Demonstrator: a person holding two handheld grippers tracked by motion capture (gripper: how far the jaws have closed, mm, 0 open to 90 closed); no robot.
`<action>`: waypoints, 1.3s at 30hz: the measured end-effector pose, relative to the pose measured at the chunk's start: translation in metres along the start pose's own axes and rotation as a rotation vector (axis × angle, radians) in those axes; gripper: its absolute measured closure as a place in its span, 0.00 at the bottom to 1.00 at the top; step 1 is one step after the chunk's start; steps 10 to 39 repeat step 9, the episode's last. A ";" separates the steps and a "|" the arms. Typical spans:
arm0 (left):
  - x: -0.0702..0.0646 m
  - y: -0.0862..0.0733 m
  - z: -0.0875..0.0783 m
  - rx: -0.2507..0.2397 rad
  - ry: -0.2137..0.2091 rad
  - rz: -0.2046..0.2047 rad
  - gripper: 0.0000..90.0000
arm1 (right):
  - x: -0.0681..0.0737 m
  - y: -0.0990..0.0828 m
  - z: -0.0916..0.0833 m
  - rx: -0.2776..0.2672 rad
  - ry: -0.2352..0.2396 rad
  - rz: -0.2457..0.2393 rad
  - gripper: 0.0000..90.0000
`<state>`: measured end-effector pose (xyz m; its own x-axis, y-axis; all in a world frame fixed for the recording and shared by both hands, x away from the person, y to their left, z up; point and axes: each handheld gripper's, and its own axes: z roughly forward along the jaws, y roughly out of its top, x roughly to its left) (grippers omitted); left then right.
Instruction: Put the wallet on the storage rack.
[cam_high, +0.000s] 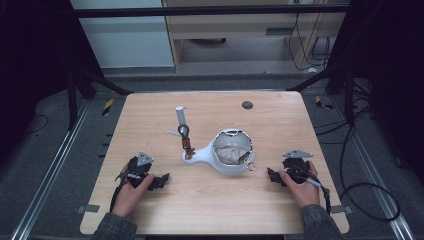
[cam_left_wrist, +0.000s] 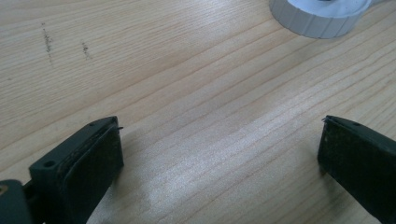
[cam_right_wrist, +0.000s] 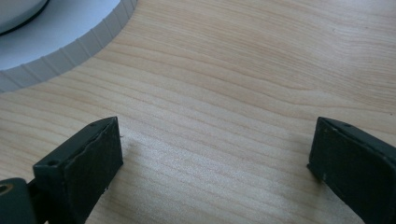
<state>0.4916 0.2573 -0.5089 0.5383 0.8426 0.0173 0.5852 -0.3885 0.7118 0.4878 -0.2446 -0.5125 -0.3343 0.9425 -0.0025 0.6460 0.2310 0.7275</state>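
White bowl-shaped vessel on table, spout pointing left

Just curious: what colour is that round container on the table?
White container, clearest in the high view.

The white bowl-shaped container stood upright near the middle of the wooden table, between the two hands and a little beyond them; its body was round and open at the top, with a pale crumpled lump lying inside it; a tapering white neck ran from its left side toward a small brown and black piece; a small metal ring hung at its lower right edge; in the left gripper view its ribbed white rim lay at the upper right; in the right gripper view the same ribbed rim curved across the upper left.
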 end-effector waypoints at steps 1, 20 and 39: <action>0.000 0.000 0.000 0.001 -0.001 0.000 0.00 | 0.000 0.000 0.000 -0.001 -0.002 0.000 0.03; 0.000 0.000 0.000 0.000 -0.001 0.002 0.00 | 0.002 -0.001 -0.001 -0.001 -0.016 0.008 0.03; 0.000 0.000 0.000 0.000 -0.001 0.002 0.00 | 0.002 -0.001 -0.001 -0.001 -0.016 0.008 0.03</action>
